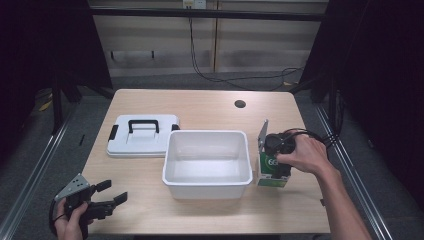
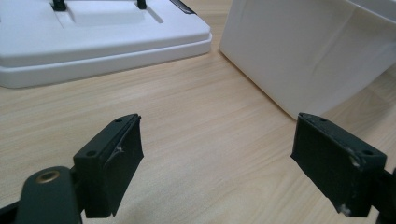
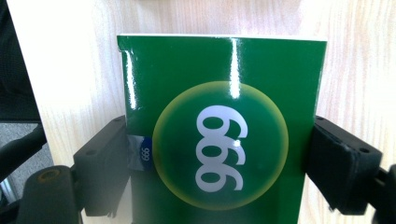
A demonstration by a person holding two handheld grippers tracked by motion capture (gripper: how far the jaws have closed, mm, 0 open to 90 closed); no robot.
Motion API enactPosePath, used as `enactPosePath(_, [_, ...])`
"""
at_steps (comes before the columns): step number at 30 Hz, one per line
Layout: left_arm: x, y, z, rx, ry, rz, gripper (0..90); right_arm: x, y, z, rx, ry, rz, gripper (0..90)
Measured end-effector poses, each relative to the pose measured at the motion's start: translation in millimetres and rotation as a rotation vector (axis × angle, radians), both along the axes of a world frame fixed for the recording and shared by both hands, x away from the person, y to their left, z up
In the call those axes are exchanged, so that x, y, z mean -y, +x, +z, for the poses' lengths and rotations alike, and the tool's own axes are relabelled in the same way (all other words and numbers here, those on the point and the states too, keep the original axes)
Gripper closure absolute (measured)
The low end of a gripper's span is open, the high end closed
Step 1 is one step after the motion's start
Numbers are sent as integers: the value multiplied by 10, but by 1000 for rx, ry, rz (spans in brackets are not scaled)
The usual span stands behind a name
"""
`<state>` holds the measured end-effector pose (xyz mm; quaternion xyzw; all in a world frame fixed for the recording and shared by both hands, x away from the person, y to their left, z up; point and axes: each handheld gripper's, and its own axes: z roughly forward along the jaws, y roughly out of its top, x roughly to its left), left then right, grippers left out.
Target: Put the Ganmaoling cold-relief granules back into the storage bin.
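Your right claw (image 3: 219, 154) is clamped on the green box (image 3: 219, 93), jaws against its sides, just right of the white bin (image 1: 206, 162). Your left claw (image 2: 219, 158) hangs apart over the surface (image 2: 196, 140).

Two handheld grippers, each black with a black cable. The left gripper (image 1: 106, 195) carries a grey three-cornered plate on top. Its jaws are flat, black, rectangular blocks with small screw holes and scuffed edges. The person's forearms are bare, no sleeves.
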<state>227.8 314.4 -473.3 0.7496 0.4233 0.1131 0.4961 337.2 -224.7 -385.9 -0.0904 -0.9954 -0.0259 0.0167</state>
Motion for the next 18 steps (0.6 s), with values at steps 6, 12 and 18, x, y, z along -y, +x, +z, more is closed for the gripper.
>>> enactPosePath(6, [2,1,-2,-2,-1,-2,158,11,-9,64,-4,5,14,159])
enactPosePath(12, [-1,1,0,0,-1,-1,158,-24,-23,143,-5,-21,16,159])
enactPosePath(18, [-2,1,-1,0,-4,0,159,-15,-18,206,4,-13,33,159])
